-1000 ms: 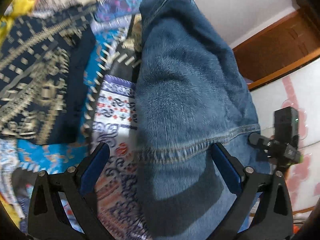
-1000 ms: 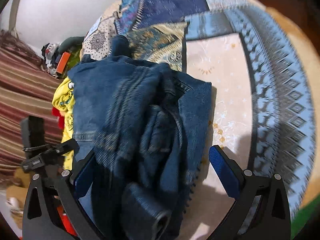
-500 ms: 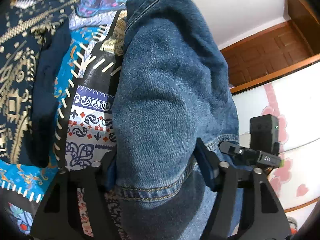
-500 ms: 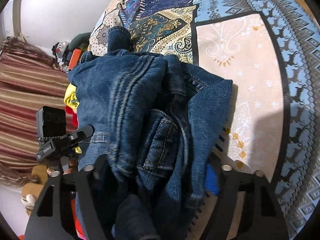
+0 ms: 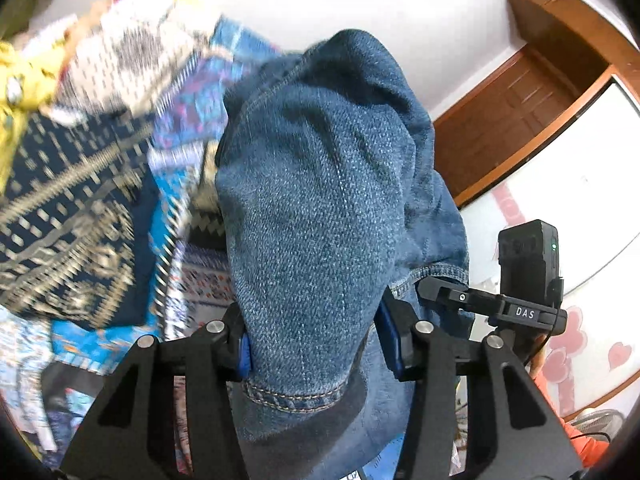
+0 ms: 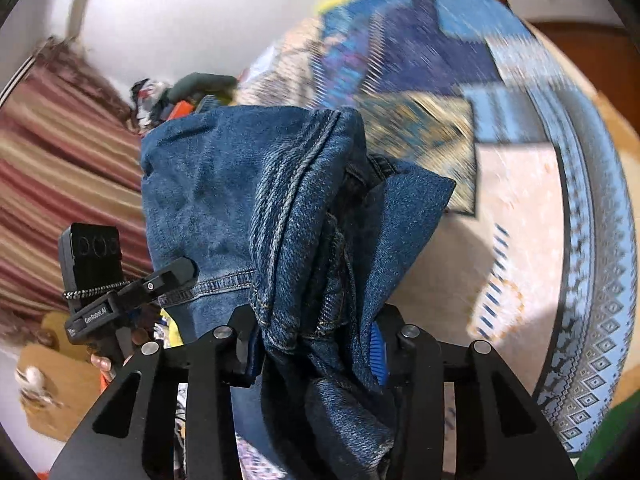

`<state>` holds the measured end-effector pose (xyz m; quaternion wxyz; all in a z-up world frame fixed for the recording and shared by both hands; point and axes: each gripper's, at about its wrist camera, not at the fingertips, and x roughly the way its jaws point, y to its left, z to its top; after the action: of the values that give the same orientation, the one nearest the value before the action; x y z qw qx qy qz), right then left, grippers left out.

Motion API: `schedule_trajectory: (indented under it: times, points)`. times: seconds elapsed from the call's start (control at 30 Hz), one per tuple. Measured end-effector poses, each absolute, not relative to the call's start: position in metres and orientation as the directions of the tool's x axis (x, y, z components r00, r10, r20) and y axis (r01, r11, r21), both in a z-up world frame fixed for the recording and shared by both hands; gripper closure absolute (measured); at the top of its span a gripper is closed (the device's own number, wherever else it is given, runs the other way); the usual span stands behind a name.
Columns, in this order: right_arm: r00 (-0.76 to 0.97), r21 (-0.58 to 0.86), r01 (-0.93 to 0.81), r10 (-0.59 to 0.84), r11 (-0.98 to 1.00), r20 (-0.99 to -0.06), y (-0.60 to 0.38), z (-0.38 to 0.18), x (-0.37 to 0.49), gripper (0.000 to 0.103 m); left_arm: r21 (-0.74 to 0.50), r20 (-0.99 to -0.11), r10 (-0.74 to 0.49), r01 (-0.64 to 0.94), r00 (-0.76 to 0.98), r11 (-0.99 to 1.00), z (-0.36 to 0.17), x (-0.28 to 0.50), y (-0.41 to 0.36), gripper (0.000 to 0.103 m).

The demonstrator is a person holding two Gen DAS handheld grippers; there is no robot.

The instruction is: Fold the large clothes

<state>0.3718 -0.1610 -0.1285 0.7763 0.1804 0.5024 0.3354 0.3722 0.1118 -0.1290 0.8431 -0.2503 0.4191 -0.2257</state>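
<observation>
Now the bunched, faded-blue denim jacket [image 5: 320, 216] hangs clamped in both left gripper [image 5: 314, 354] and right gripper [image 6: 316, 350].

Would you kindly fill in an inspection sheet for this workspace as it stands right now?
Surface: bed under a patchwork bedspread of blue, navy and cream patterned panels, blurred by motion.
Job's things: blue denim garment, bunched, clamped at two places and held up off the bedspread.
Clutter: yellow cloth at the bed's far corner; heap of colourful items beyond the denim, too blurred to name.
Grippers: left gripper shut on a hemmed denim edge; right gripper shut on a thick wad of folds.
Cables: thin dark cable beside the left gripper's black module.
Surroundings: white wall, brown wooden door frame, striped red curtain.
</observation>
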Motion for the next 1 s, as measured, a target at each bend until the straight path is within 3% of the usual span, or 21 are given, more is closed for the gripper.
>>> schedule_trajectory:
  times: [0.23,0.47,0.7,1.0]
  points:
    - [0.334,0.583,-0.462,0.740,0.668,-0.584,-0.101,-0.078,0.363,0.065,-0.575,-0.519,-0.519,0.173,0.679,0.800,-0.064,0.342,0.184,0.054]
    - [0.312,0.600,-0.505,0.779,0.621,-0.544,-0.031,-0.078,0.383,0.065,-0.531,-0.538,-0.433,0.108,0.724,0.841,-0.052,0.349,0.249,0.054]
    - [0.275,0.623,-0.466,0.772,0.628,-0.573,0.020,-0.118,0.431,0.065,-0.557,-0.589,-0.395,-0.001,0.705,0.830,-0.097,0.397,0.305,0.054]
    - [0.202,0.578,-0.378,0.674,0.723,-0.711,0.046,-0.202,0.488,0.065,-0.575,-0.736,-0.399,-0.193,0.546,0.795,-0.217,0.486,0.328,0.052]
